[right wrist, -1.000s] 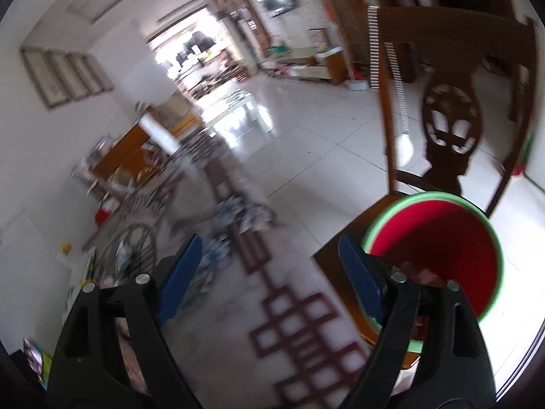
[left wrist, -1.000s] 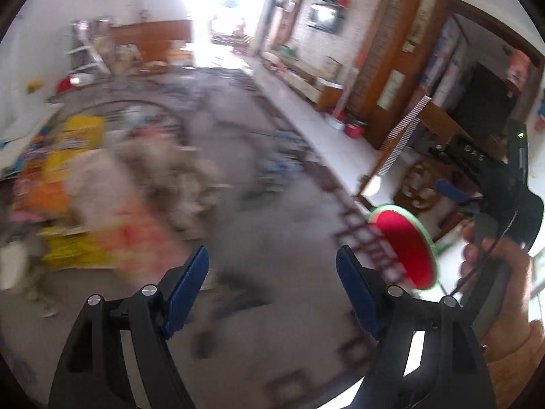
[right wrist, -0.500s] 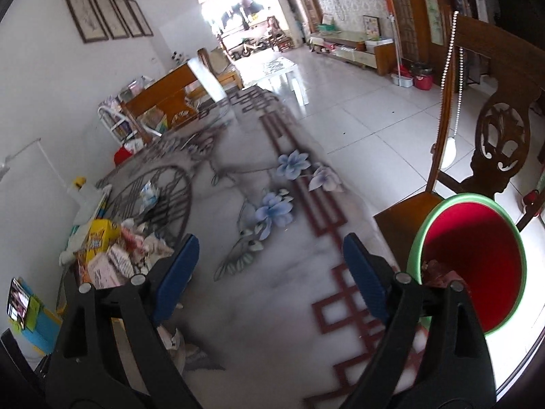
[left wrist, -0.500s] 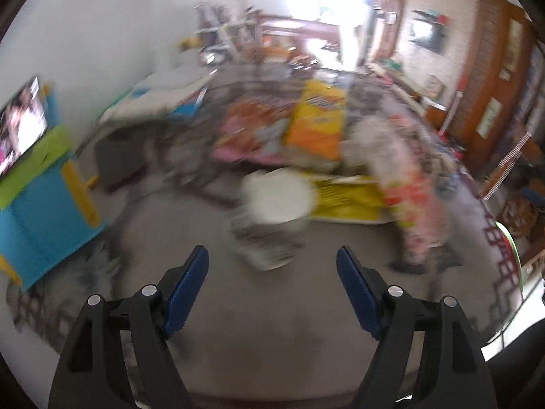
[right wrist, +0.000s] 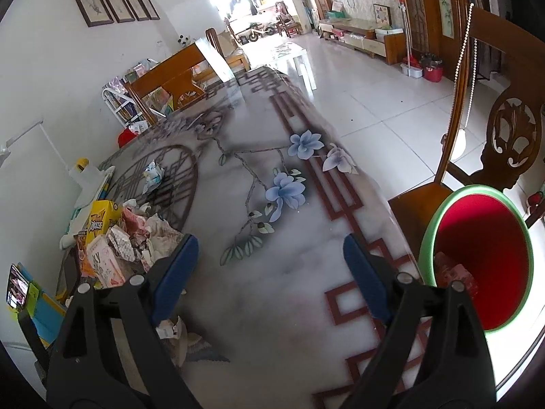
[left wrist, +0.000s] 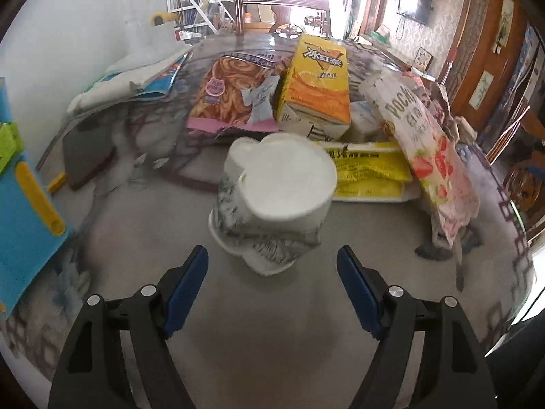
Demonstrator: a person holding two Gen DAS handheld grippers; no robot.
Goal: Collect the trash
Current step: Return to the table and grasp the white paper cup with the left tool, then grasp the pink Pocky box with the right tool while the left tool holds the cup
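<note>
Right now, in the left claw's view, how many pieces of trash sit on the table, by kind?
Paper cups: 1
Drink cartons: 1
Snack boxes: 1
Flat snack bags: 2, noodle-print bag, yellow bag
Total: 5 clearly told; crumpled bits behind are uncountable.

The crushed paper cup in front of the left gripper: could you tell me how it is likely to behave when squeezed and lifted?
The paper cup already looks dented and leaning, so it will probably buckle further under pressure. It appears empty, so likely light. Its tilt suggests that a nudge could tip it.
</note>
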